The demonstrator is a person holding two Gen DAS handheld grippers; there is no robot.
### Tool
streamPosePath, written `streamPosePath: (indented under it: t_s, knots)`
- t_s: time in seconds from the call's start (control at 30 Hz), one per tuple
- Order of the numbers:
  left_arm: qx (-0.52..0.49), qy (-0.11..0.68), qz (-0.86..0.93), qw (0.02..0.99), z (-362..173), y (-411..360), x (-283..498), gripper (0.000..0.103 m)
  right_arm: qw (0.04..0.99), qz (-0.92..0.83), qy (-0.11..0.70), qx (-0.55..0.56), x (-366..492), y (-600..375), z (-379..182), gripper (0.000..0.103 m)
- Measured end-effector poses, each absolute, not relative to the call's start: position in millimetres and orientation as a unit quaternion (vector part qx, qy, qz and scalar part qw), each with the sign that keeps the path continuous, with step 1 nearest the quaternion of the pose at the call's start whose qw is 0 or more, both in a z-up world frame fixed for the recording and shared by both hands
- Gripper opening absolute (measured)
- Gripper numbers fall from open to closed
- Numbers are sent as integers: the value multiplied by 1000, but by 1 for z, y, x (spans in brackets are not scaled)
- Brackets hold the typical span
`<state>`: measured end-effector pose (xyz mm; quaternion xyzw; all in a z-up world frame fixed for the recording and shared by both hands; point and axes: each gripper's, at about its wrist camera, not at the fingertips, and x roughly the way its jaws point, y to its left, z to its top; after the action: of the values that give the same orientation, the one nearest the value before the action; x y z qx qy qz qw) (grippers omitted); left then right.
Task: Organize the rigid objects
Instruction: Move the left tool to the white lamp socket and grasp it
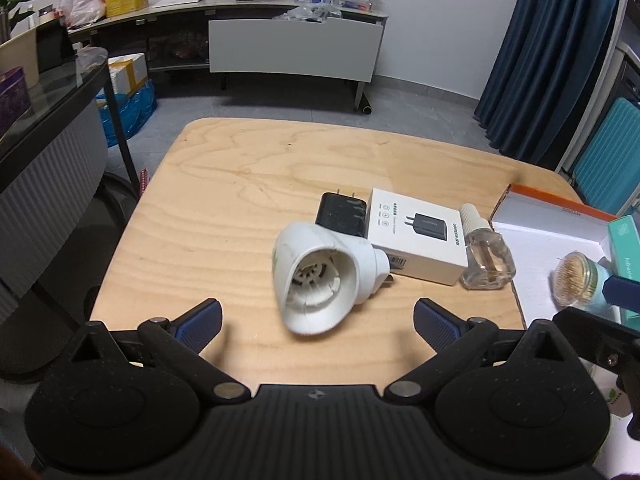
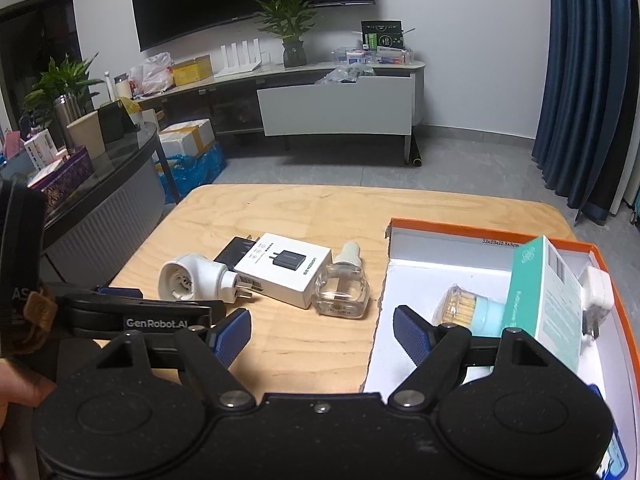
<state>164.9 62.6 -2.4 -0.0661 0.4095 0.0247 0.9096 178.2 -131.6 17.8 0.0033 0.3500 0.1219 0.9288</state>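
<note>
pale plywood makes up the counter (image 1: 224, 184), and most of the loose things sit in a cluster toward its right side. a white plug-in device with a flared round mouth (image 1: 320, 276) lies on its side, mouth toward the left wrist camera, its prongs pointing at a white charger box (image 1: 420, 236). a black charger (image 1: 340, 216) lies just behind the device, touching the box's left end, prongs pointing away. a clear glass bottle with a ribbed white cap (image 1: 486, 256) lies against the box's right side.

at the counter's right edge is an orange-rimmed tray box (image 2: 480, 226) with a white floor. inside it a toothpick jar with a pale blue base (image 2: 472, 308) lies on its side beside a teal carton (image 2: 556, 292), and a white adapter (image 2: 598, 292) rests against the far right wall.

left tool (image 1: 318, 322): jaws spread wide, nothing between them, held just short of the white device. right tool (image 2: 322, 330): also wide open and empty, one finger over bare counter, the other over the tray's near left corner. a bit of hand (image 2: 20, 388) shows at the lower left of the right wrist view.
</note>
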Motion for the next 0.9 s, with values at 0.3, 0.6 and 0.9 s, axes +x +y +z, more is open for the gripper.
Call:
streamPosePath:
  t_s: [0.3, 0.6, 0.9]
  knots:
    - [-64, 408, 18, 910, -13, 61, 182, 103, 920, 114, 376, -2, 209, -128, 5, 92]
    - [-51, 386, -1, 921, -12, 65, 180, 74, 903, 123, 411, -18, 246, -122, -10, 92]
    - [-75, 378, -4, 923, -12, 77, 172, 73, 892, 122, 432, -46, 279, -117, -23, 91]
